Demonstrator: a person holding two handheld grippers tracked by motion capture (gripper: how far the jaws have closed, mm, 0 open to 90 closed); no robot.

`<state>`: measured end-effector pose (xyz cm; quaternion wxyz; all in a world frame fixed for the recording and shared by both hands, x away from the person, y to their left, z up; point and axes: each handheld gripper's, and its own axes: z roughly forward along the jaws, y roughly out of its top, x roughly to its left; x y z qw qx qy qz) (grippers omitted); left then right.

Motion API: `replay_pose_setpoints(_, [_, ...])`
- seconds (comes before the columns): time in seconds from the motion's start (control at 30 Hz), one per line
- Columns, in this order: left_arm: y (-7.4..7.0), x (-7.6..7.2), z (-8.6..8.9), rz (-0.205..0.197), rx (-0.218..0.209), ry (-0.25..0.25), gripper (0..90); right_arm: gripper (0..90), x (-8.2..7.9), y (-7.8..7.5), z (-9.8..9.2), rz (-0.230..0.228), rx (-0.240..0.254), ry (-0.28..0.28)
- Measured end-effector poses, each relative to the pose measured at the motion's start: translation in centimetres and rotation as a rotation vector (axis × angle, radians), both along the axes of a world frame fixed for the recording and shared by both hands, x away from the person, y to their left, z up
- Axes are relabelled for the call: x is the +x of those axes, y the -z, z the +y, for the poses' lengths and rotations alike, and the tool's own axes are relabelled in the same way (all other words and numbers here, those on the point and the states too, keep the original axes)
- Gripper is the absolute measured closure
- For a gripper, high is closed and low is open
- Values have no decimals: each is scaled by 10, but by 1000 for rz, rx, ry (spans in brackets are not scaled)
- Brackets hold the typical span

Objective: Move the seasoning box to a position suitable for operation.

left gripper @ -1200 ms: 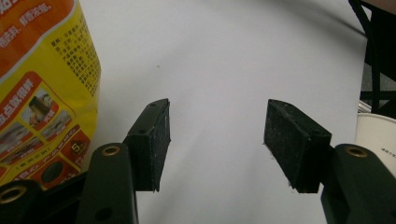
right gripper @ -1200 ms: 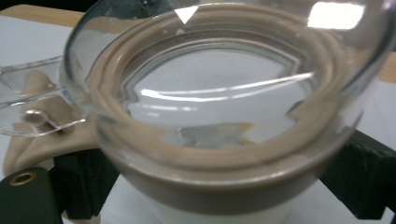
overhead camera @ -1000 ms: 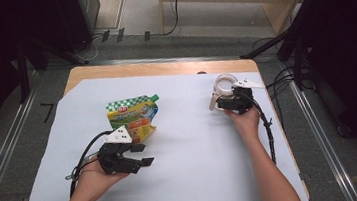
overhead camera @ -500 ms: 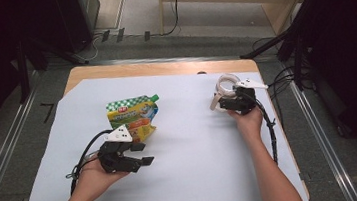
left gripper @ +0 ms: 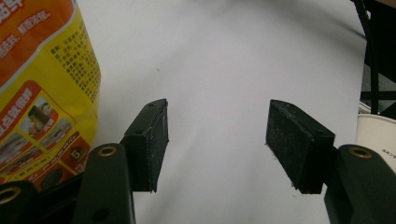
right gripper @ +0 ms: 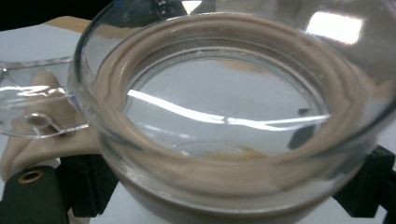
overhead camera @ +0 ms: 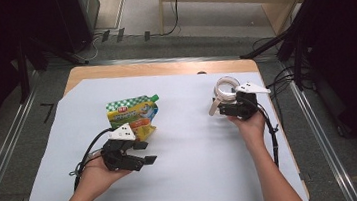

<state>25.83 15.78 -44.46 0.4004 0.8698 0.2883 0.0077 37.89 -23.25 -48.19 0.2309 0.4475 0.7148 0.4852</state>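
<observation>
A printed pouch (overhead camera: 130,114) in yellow, orange and green with a spout lies flat on the white sheet (overhead camera: 194,169), left of centre. My left gripper (overhead camera: 142,153) rests just below it, open, with bare sheet between the jaws. In the left gripper view the pouch (left gripper: 42,93) is to the left of that gripper (left gripper: 217,140). At the right, my right gripper (overhead camera: 223,108) is shut on a clear round container (overhead camera: 225,88) with a beige ring. The right gripper view shows the container (right gripper: 224,107) close up, its lower wall clamped from both sides by my right gripper (right gripper: 224,191).
The white sheet covers a wooden table (overhead camera: 163,68) whose far edge is bare. Metal rails (overhead camera: 6,154) run along both sides. Cables (overhead camera: 274,78) lie beyond the right edge. A white object with small print (left gripper: 378,135) sits at the right border of the left gripper view.
My right gripper has lifted and shifted slightly with the clear container in it. My left hand and the pouch have stayed where they were.
</observation>
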Motion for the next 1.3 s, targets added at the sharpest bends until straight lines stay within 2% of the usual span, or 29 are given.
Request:
replay_pose_setpoints(0.27, [-1,3,-2,1,-5,16,407,121,-23,-12,5,1,9,-33])
replay_pose_setpoints(0.3, [-1,4,-2,3,-5,16,407,120,-29,-14,6,-1,9,-45])
replay_pose_setpoints(0.4, [-1,5,-2,7,-3,17,408,121,-37,-15,8,2,12,-56])
replay_pose_setpoints(0.43, [-2,4,-3,9,-13,18,409,121,-45,-16,10,5,11,-69])
replay_pose_setpoints(0.47, [-2,4,-3,9,-13,18,409,121,-45,-16,10,5,11,-69])
replay_pose_setpoints(0.5, [-2,4,-4,5,-11,23,409,121,-53,-17,13,2,6,-85])
replay_pose_setpoints(0.53, [-2,4,-4,5,-11,23,409,121,-53,-17,13,2,6,-85])
replay_pose_setpoints(0.6, [-1,5,-5,7,-6,23,409,121,-64,-18,16,4,-2,-107])
replay_pose_setpoints(0.8, [-2,5,-4,3,-12,22,408,121,-82,-18,17,11,-5,-125])
replay_pose_setpoints(1.03, [-2,5,-3,-2,-8,21,406,121,-95,-13,19,34,-19,-137])
replay_pose_setpoints(1.3, [-2,5,-3,-1,-7,24,406,121,-99,-9,35,33,-10,-185])
